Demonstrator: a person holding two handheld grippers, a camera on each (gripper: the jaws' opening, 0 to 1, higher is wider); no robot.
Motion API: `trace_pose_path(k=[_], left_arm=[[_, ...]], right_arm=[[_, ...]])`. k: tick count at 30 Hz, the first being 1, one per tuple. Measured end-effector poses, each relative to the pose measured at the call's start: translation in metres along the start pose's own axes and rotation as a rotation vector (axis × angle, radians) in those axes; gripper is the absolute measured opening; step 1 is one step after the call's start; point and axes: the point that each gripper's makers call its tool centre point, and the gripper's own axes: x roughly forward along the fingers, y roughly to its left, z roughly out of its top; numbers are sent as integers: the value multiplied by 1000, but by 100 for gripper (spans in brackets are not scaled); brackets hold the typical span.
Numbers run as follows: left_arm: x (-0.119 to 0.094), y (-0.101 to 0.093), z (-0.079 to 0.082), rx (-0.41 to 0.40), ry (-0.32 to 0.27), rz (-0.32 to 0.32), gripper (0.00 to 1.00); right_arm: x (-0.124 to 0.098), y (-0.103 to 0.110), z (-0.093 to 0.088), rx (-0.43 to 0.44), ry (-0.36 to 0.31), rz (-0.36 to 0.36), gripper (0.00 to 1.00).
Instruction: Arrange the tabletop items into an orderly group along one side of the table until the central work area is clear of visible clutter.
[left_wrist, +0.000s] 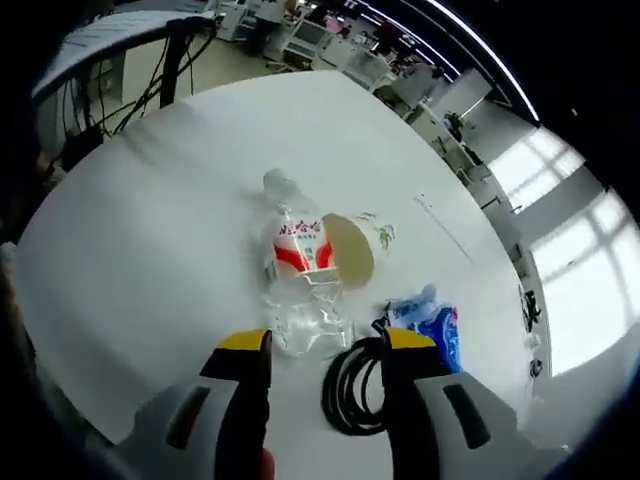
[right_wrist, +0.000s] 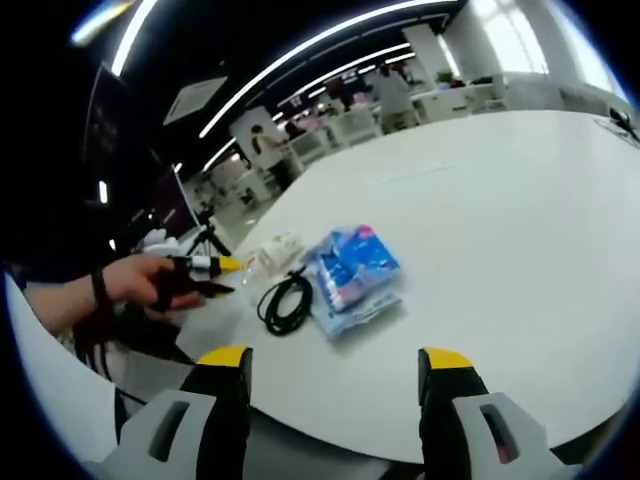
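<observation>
Jaws of my left gripper (left_wrist: 325, 345) stand apart with nothing between them, yellow tips hovering over the white table (left_wrist: 180, 220). Just past the tips lies a coiled black cable (left_wrist: 350, 390), and beside it a clear plastic bottle (left_wrist: 295, 265) on its side, red-and-white label up. A paper cup (left_wrist: 355, 245) lies tipped over, touching the bottle. A blue tissue pack (left_wrist: 432, 322) sits just beside the cable.

My right gripper (right_wrist: 335, 360) is spread wide as well, holding nothing, near the table's edge. Ahead of it the tissue pack (right_wrist: 355, 270) lies flat with the cable (right_wrist: 285, 303) next to it, the cup (right_wrist: 280, 245) beyond. My left hand (right_wrist: 145, 280) comes in from that side, carrying the other gripper's yellow-tipped jaws.
</observation>
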Motion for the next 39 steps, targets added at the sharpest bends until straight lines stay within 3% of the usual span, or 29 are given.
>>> trace_pose_path(k=[8,22,24,26,29,39], left_arm=[[7,0,-4,14,11,49,44],[24,3,-15,60,38,52,50],[26,-2,-16,108,36,22,50],[29,6,-18,186,60,46,45],[33,10,-16,125,40,21,42],[33,38,-6,88,24,50,36]], right_arm=[[-2,-4,-2,10,-3,3,69],[-9,-18,-3,19,7,-10,69],[-7,-14,-5,12,17,-3,69],[-7,-13,-5,6,21,4,69],[-6,-10,-6,-8,30,11,69],[-1,-3,-10,-11,42,21,68]])
